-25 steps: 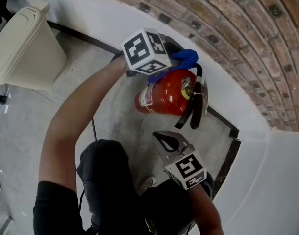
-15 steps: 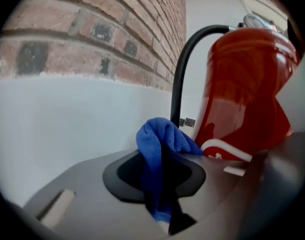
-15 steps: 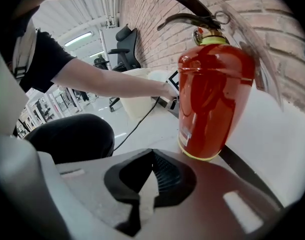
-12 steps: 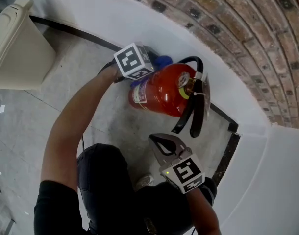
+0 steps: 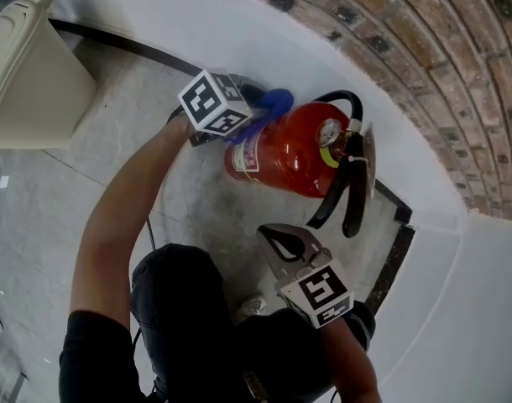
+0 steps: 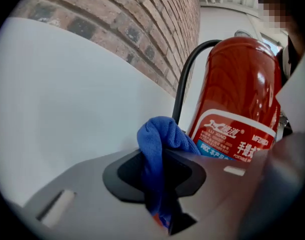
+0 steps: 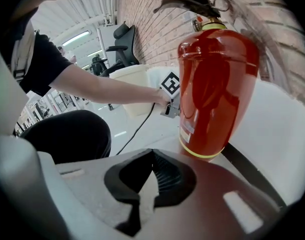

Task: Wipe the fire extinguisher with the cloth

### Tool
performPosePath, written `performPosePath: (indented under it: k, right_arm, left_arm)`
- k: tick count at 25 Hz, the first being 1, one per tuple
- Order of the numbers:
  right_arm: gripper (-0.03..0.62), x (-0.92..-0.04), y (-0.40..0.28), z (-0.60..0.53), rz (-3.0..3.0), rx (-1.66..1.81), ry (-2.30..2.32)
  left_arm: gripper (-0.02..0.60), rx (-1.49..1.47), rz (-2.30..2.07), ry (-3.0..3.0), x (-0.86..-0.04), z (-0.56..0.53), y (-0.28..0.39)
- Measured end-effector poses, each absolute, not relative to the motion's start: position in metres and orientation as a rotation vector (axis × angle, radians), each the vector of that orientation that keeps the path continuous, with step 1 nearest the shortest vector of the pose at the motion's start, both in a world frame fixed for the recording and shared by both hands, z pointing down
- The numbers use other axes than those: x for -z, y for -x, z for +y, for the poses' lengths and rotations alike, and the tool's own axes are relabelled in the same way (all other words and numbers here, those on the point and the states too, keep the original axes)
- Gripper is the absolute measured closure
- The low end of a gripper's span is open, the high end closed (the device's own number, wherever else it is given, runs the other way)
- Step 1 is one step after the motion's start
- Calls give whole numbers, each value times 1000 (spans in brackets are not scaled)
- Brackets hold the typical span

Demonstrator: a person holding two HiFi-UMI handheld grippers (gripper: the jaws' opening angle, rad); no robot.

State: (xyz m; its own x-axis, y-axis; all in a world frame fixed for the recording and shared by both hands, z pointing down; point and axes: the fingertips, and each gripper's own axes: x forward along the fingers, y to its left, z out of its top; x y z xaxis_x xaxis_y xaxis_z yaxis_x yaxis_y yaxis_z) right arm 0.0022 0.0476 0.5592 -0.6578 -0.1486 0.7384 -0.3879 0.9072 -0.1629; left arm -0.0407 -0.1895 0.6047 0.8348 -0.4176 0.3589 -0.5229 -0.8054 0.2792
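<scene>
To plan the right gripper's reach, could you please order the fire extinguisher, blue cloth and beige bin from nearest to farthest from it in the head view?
1. Fire extinguisher, just ahead of the right gripper.
2. Blue cloth, beyond it, in the left gripper.
3. Beige bin, far left.

Your shirt [image 5: 84, 355] is black, short-sleeved; your trousers [image 5: 185, 300] are dark. Your left gripper [image 5: 254, 107] and right gripper [image 5: 277, 240] are grey, each bearing a white cube [image 5: 210, 103] with black square markers.
</scene>
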Motion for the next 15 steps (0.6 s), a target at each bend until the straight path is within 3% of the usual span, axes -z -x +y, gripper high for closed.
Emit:
performPosePath:
  k: [15]
  right_arm:
    - [591, -574, 5, 41, -2277, -408, -345]
  left_arm:
    - [502, -295, -743, -2606, -605, -167, 64]
